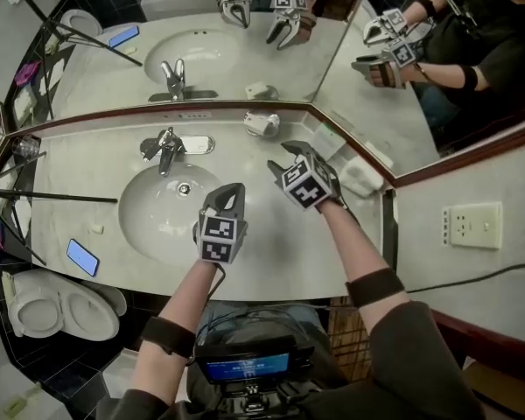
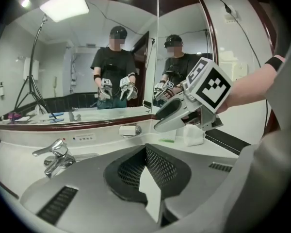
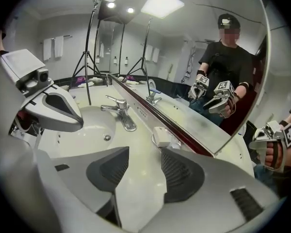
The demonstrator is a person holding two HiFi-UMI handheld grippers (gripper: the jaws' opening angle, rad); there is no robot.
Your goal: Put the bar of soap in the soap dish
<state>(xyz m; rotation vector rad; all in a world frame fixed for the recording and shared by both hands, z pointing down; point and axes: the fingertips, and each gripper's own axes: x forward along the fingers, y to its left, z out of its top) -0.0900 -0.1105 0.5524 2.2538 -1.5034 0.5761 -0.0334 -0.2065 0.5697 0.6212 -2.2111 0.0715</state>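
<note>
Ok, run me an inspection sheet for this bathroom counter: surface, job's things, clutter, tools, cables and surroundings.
Surface: pale counter with a basin and tap.
Job's things: bar of soap lies in the soap dish by the mirror.
Clutter: blue phone at the counter's front edge; white block in the right corner.
Tools: left tool shut, empty; right tool open, nothing between its jaws.
Cables: black cable runs along the wall under the socket.
Surroundings: corner mirrors, tripod, toilet.
</note>
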